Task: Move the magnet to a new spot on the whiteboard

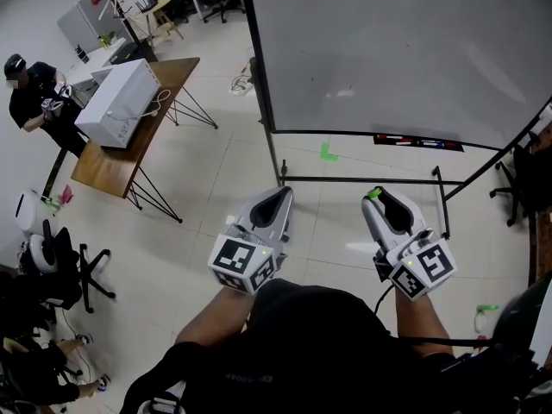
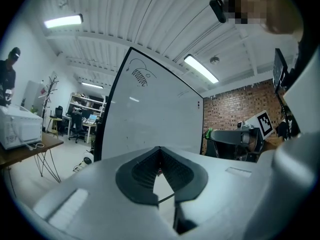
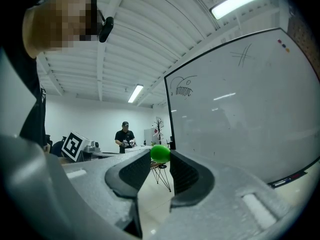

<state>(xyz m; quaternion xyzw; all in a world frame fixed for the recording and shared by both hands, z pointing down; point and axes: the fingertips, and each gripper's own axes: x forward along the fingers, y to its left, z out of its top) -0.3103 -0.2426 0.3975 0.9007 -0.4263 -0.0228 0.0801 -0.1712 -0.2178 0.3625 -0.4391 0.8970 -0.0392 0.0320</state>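
Right gripper view: at frame centre, our right gripper (image 3: 160, 158) clamps a green magnet (image 3: 160, 152); our left gripper (image 2: 160, 151) has its jaws together.

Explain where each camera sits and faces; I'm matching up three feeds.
Head view: on the person's head, steeply down at floor and whiteboard; forearms, left hand-held gripper and right hand-held gripper show.
Left gripper view: on the left hand-held gripper, along its shut jaws toward the whiteboard.
Right gripper view: on the right hand-held gripper, past the green magnet in its jaws.
Shared: all three show the whiteboard.
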